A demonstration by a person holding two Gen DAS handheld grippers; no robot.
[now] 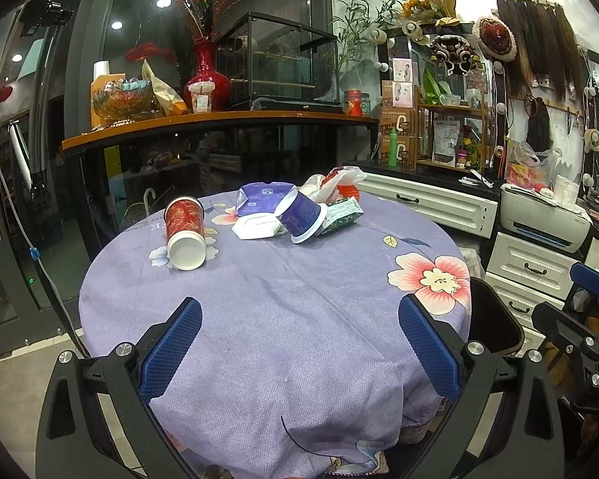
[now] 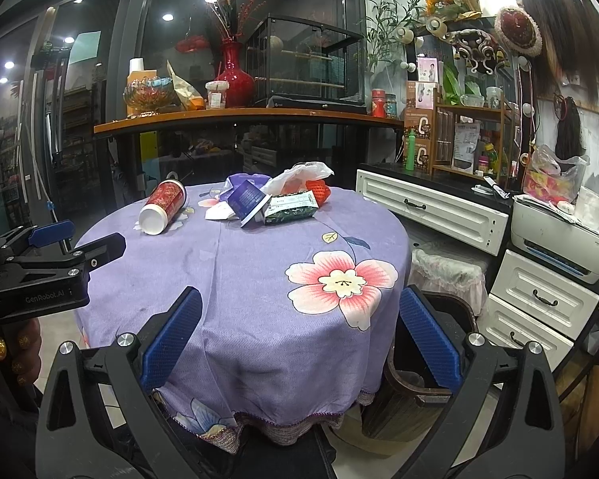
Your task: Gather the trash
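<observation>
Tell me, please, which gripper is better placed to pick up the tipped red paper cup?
Probably left. The left gripper is open and the red paper cup lies on its side of the table, apart from the pile; the right gripper sits further right.

White lettering "GenRobot.AI" stands on the black body of the left tongs [image 2: 78, 245], seen at the left edge of the right wrist view. In the left wrist view, the right tongs [image 1: 571, 293] carry partial white letters at the frame edge, roughly "UAS", too cropped to be sure. Print on the green packet [image 2: 289, 208], the purple cup [image 2: 246, 198] and the shelf boxes is too small to read.
</observation>
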